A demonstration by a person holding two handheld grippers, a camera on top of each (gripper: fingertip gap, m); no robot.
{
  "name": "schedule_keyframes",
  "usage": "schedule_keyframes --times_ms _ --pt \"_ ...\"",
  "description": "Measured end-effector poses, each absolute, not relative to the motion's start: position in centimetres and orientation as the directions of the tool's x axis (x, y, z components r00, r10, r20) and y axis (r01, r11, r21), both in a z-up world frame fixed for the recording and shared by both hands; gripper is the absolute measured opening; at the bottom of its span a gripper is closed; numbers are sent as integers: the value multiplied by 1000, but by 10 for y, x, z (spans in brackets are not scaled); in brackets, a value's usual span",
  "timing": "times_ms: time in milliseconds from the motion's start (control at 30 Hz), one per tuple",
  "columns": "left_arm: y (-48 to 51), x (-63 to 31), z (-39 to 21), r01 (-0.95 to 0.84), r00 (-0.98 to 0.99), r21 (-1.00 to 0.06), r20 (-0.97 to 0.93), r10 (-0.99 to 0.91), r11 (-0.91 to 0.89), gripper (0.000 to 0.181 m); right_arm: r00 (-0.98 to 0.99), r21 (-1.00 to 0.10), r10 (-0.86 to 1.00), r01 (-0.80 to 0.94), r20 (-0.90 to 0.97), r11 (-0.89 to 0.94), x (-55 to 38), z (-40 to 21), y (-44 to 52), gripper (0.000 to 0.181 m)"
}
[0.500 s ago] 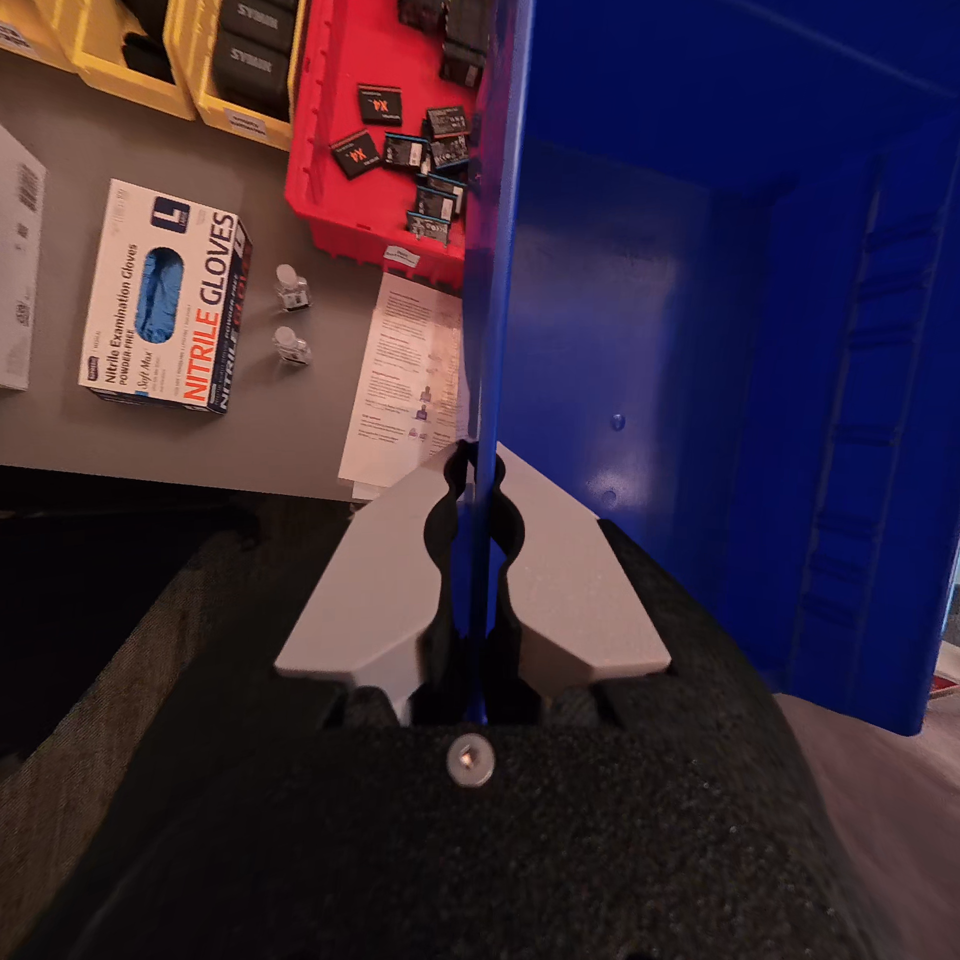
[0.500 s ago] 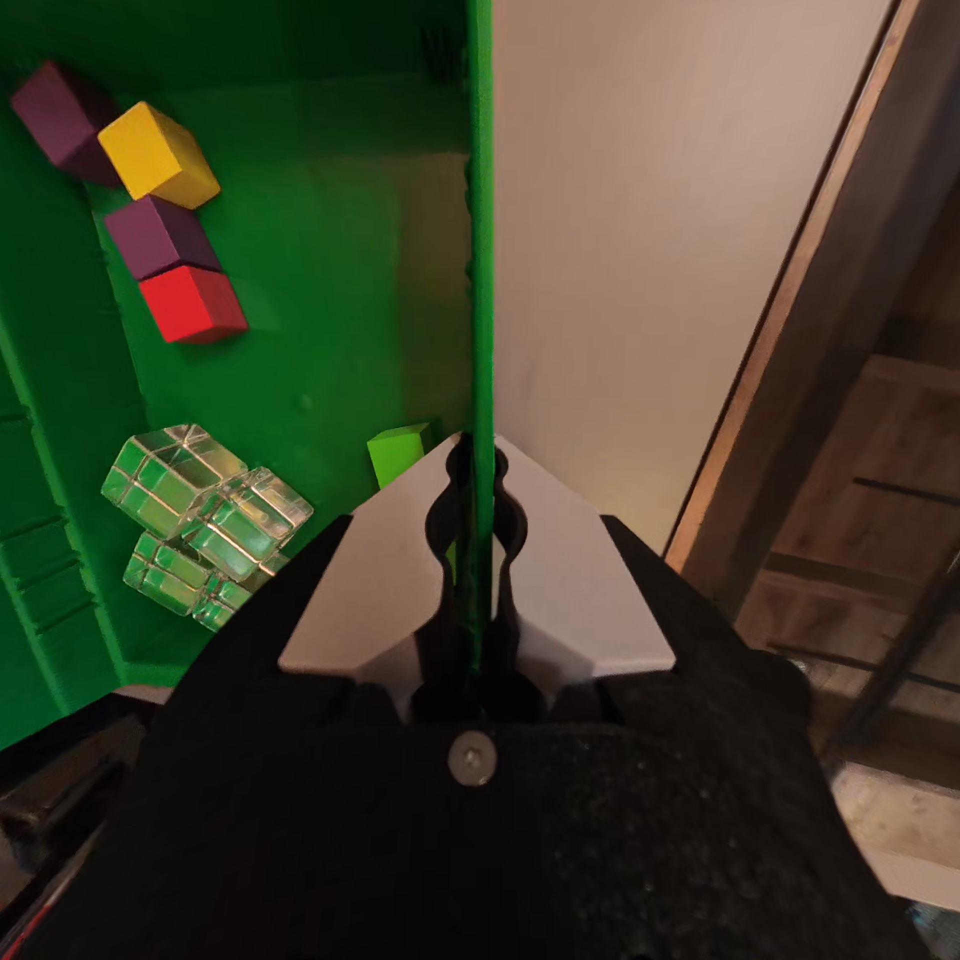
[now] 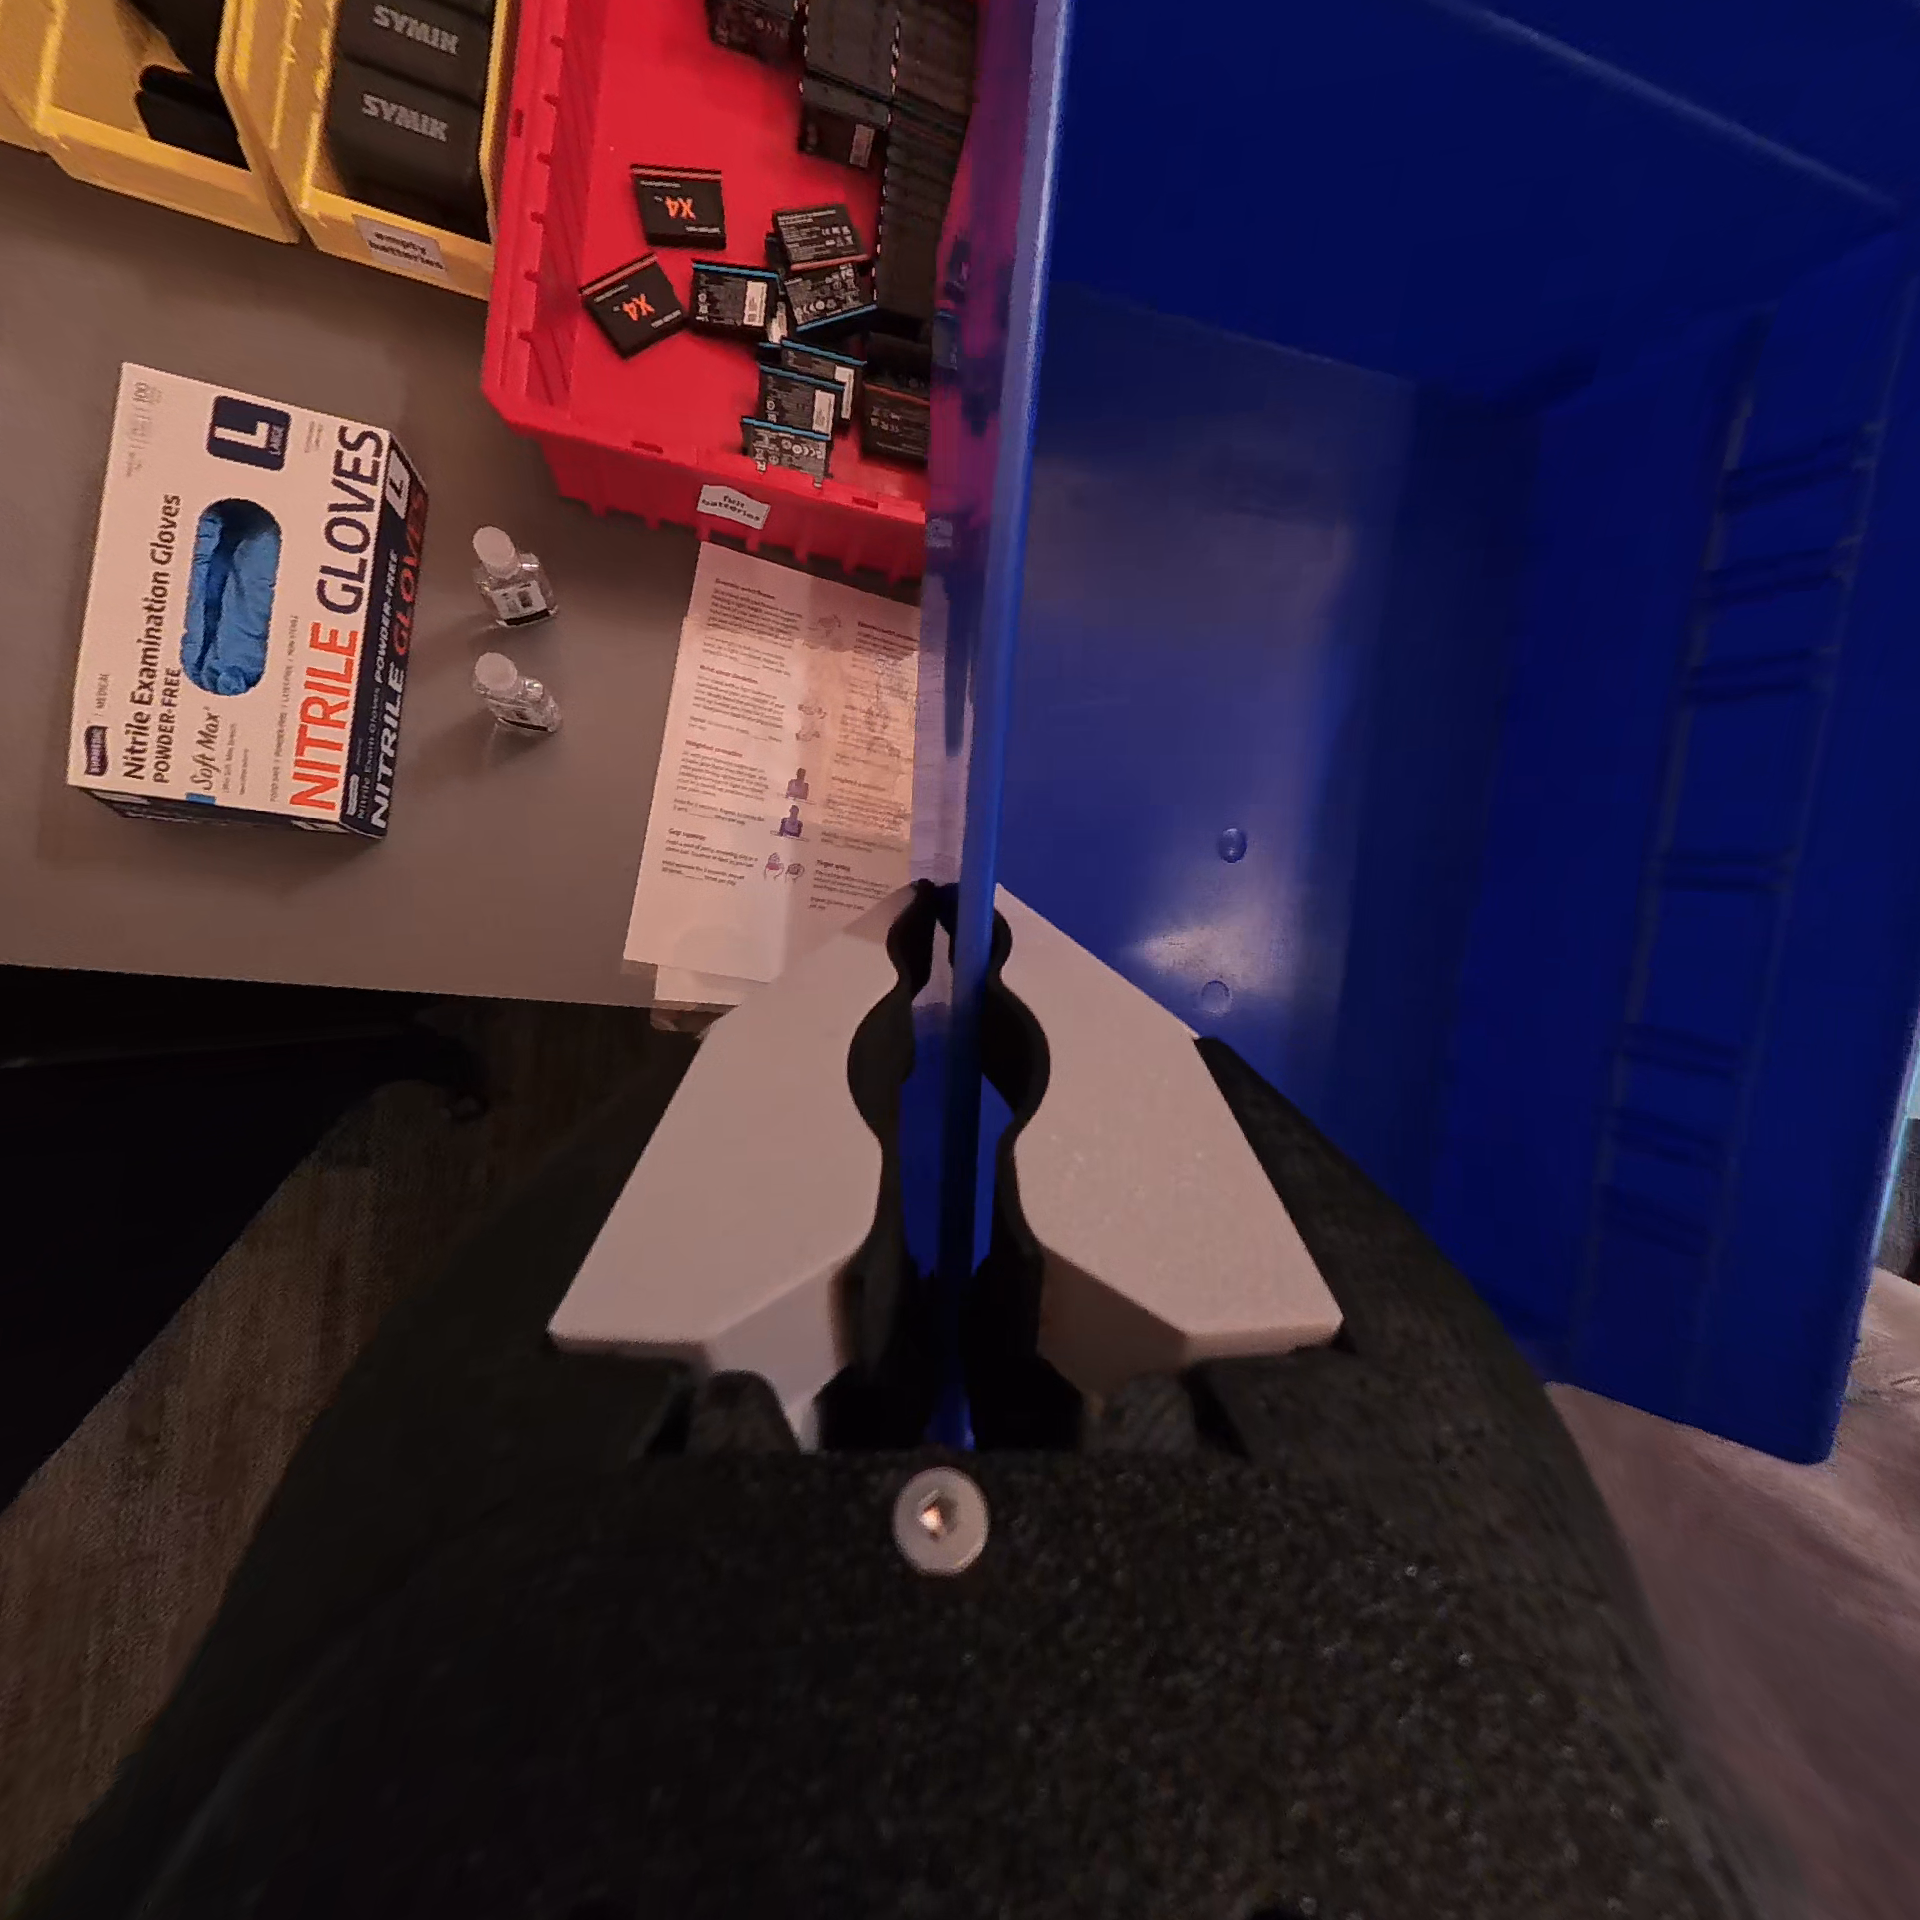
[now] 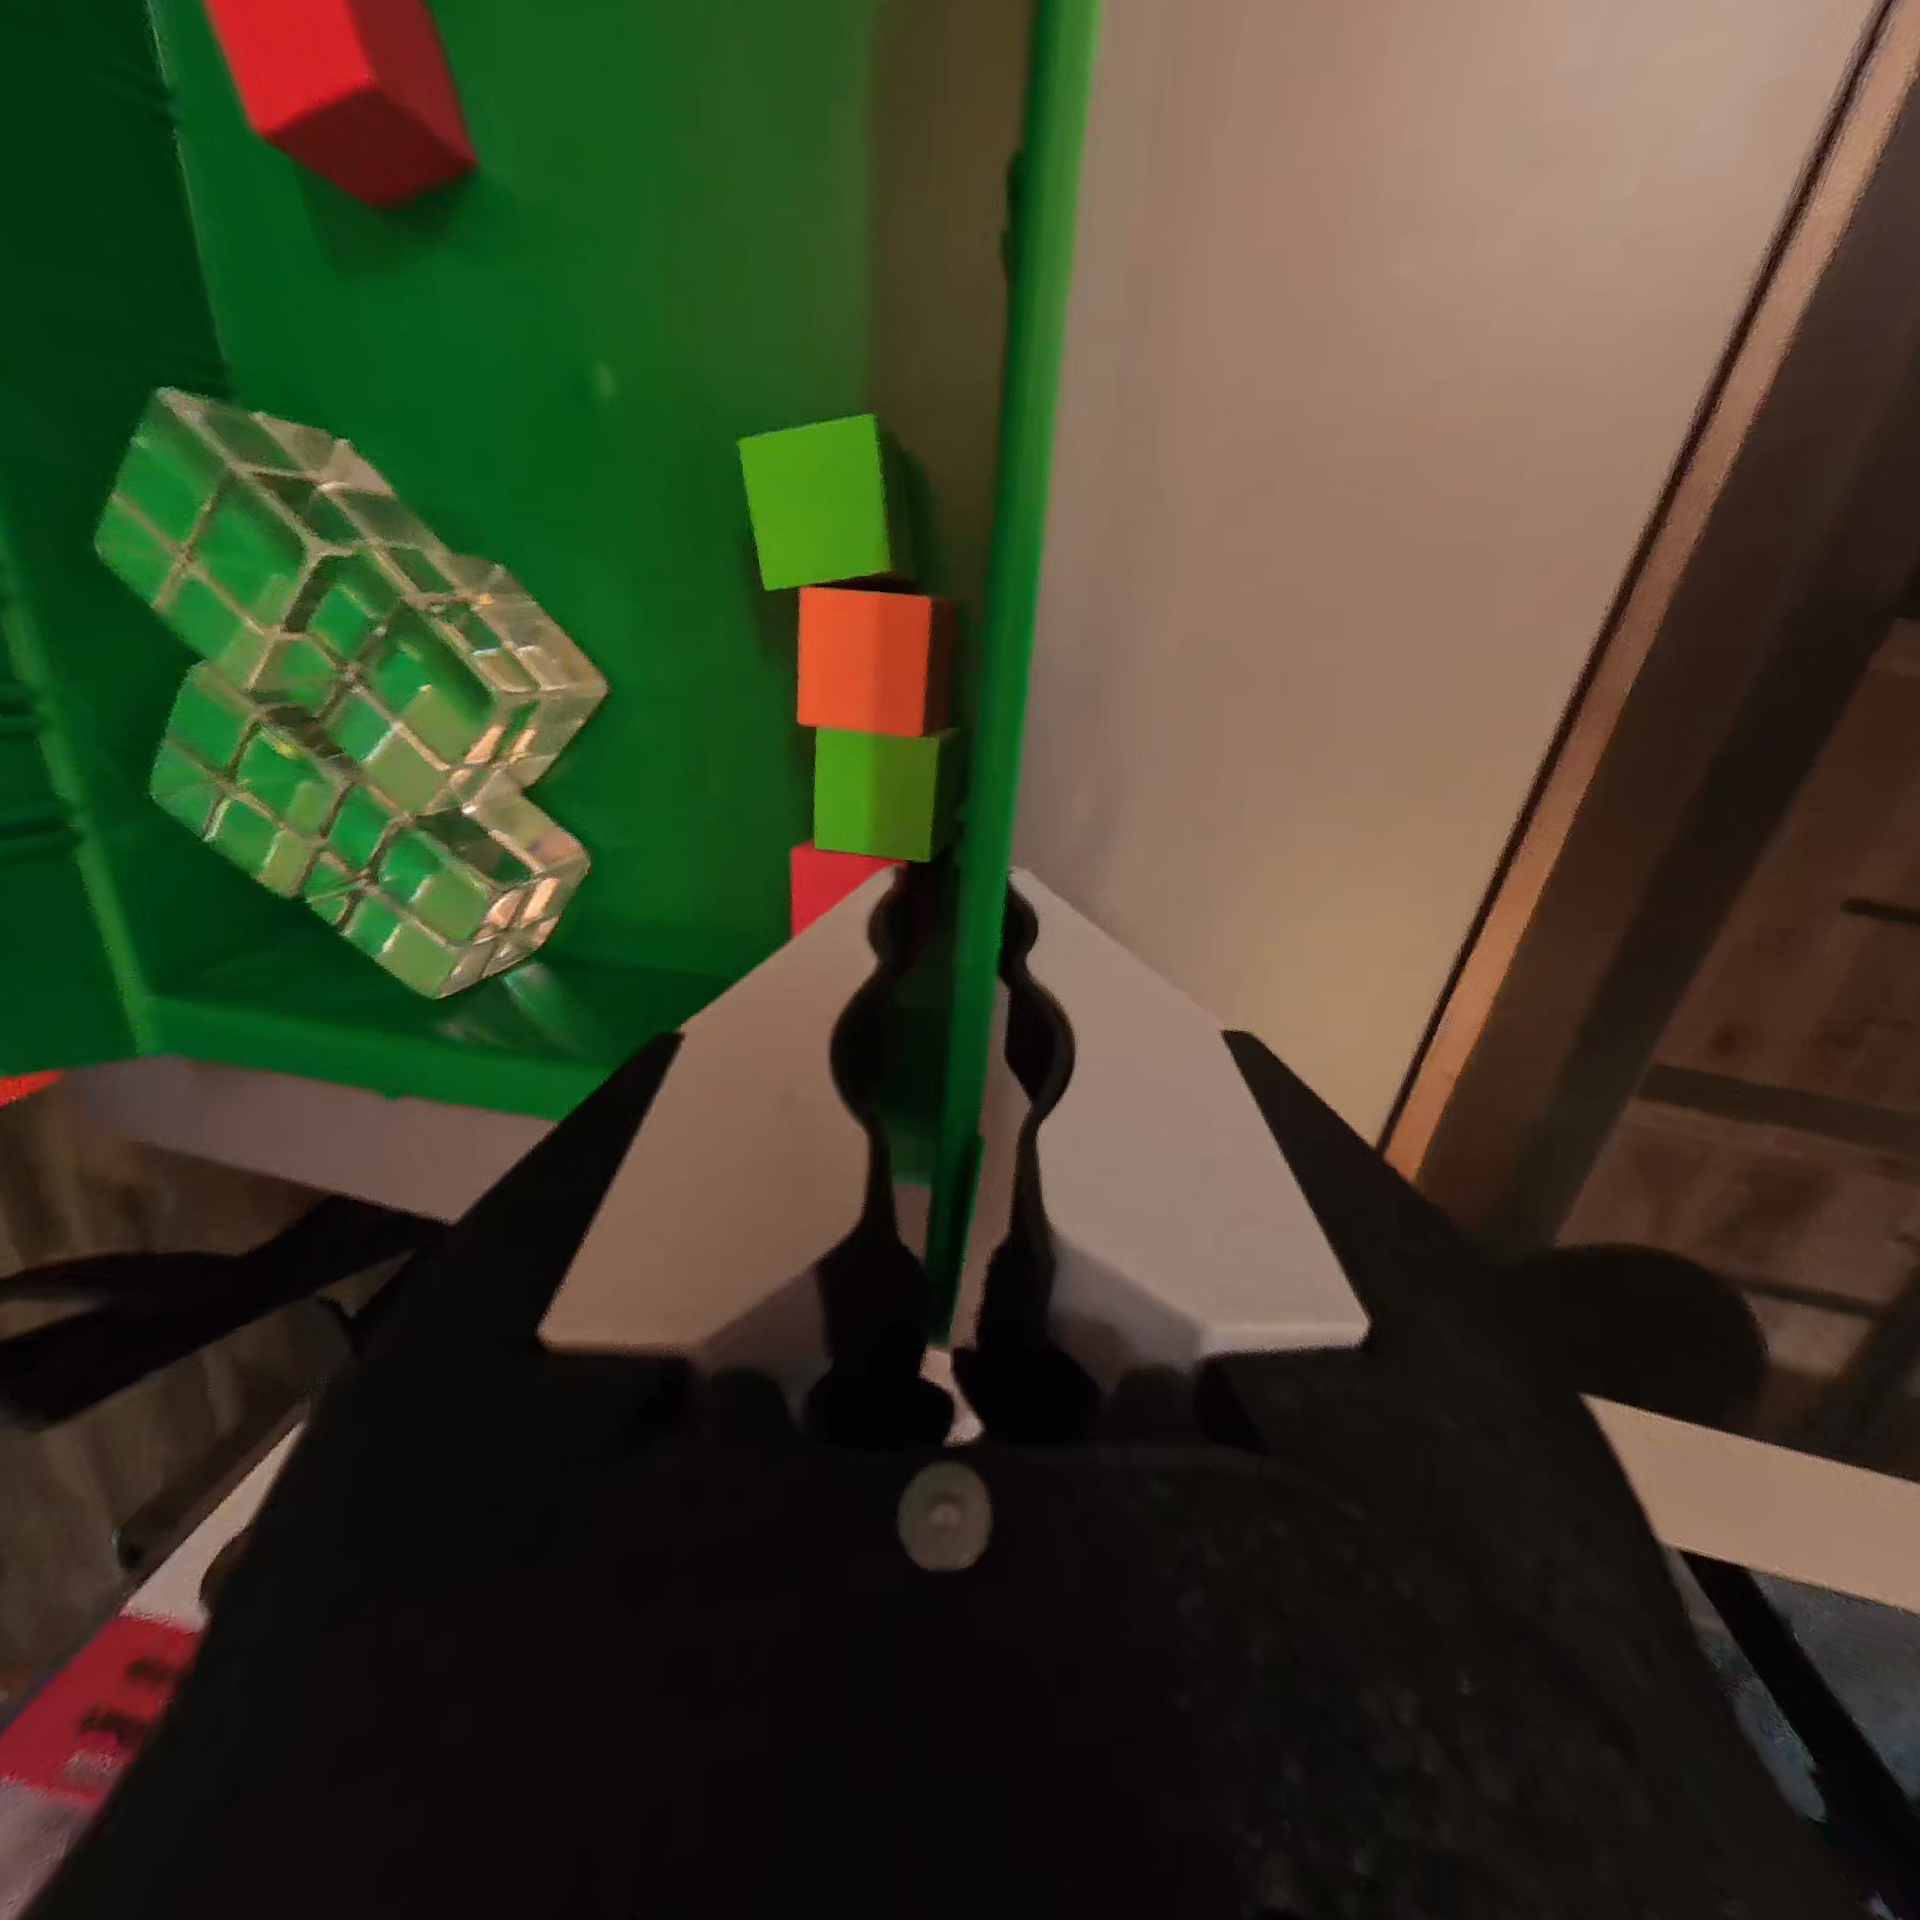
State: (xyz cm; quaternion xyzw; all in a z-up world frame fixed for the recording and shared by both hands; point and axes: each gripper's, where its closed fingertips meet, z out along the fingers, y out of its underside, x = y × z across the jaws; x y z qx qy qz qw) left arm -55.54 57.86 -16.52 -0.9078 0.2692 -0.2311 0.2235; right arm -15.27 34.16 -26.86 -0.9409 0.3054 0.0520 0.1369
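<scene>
- My left gripper (image 3: 954, 920) is clamped on the side wall of the blue bin (image 3: 1351, 675). The jaws are nearly closed, with only the thin wall between the pads. This grip looks the same as half a second ago.
- My right gripper (image 4: 948, 904) straddles the right wall of the green bin (image 4: 520, 312). The jaws are narrow about the wall but read slightly wider than before. I see a sliver of gap at the left pad, so I cannot vouch for how firm the hold is.
- The big change is inside the green bin, where the contents have slid toward the wall I hold. A light green cube (image 4: 816, 504), an orange cube (image 4: 868, 660) and a second green cube (image 4: 878, 795) are now lined up against it. A red cube (image 4: 816, 883) peeks out just at my left fingertip.
- The clear blocks (image 4: 343, 686) lie nearer the middle of the floor than before, and a red block (image 4: 343, 94) shows at the top edge. The yellow and purple cubes are out of frame.
- The inside of the blue bin shows nothing in it, as before.
- Beyond the blue bin, the grey table (image 3: 468, 883) carries a printed sheet (image 3: 790, 748), two small bottles (image 3: 509, 582) and a glove box (image 3: 239, 603). It also carries a red bin (image 3: 623, 416) of small black packs and yellow bins (image 3: 312, 197), all unmoved.
</scene>
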Motion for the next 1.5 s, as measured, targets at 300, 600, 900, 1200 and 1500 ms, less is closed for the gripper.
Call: schedule_keyframes --times_ms 300,600,900,1200,1500 --pt "562 -552 -123 -334 755 -604 288 -589 -724 6 764 -242 -591 -644 -258 -726 -161 -270 363 5" --pt "509 -465 -91 -350 672 -659 319 -669 -666 6 850 -584 -408 -526 -333 -619 -143 -170 351 42" --pt "421 -245 -55 -481 449 -738 257 -856 -474 6 874 -840 -58 -481 -483 -252 -133 -2 249 82" --pt "236 32 -99 -623 202 -709 264 -943 -332 6 785 -843 -593 -434 -181 -318 85 -85 79 68" --pt "96 200 -200 -784 198 -564 169 -966 -259 6 679 -599 -734 -589 -2 -543 310 -187 -56 11"
